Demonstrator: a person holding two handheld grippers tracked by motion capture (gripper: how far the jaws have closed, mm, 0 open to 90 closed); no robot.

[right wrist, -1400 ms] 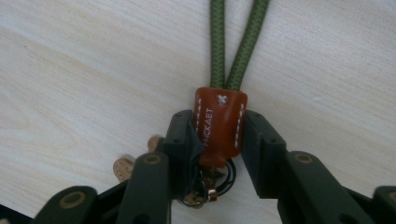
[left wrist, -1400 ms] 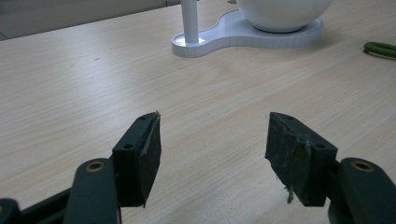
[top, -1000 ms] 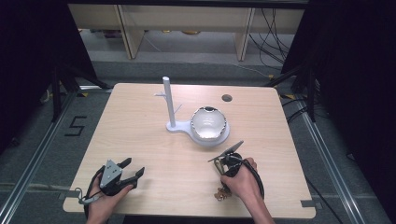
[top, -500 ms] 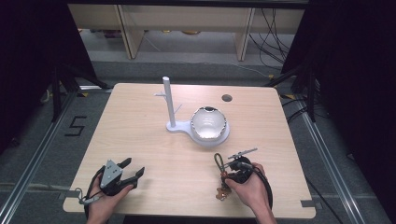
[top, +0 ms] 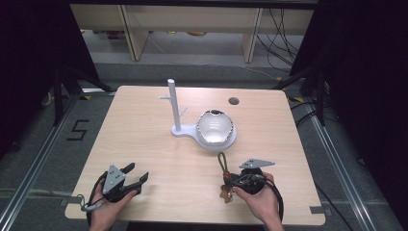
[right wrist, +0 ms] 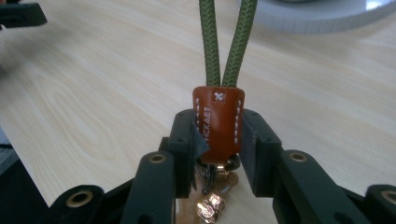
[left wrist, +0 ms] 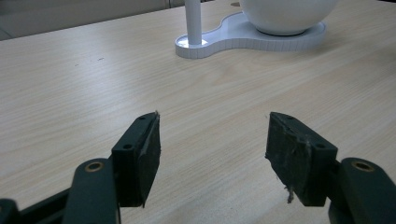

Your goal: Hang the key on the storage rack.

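The right gripper (right wrist: 218, 140) is clamped on a keychain (right wrist: 218, 123), its two black jaws pressing the sides of the brown leather tab. White stitching runs down both edges of the tab, a small white cross sits near its top, and letters stamped down its face read roughly "HCKAET", the lower ones hidden between the jaws. A loop of green cord (right wrist: 227, 42) leaves the top of the tab and runs straight on along the line of the jaws, so the long axis points away from the hand toward the white stand (top: 204, 134). Metal keys (right wrist: 210, 205) hang below the tab, between the gripper's arms.

In the high view the right hand (top: 257, 199) lies low at the near edge of the table (top: 144, 144), the gripper pointing to the person's left, the cord loop (top: 222, 161) lying toward the bowl (top: 214, 127).

The left gripper (left wrist: 212, 149) stands open with bare wood between its pads, aimed level at the stand's post (left wrist: 192, 21). The left hand (top: 108, 207) rests at the near left corner, well apart from the keychain.
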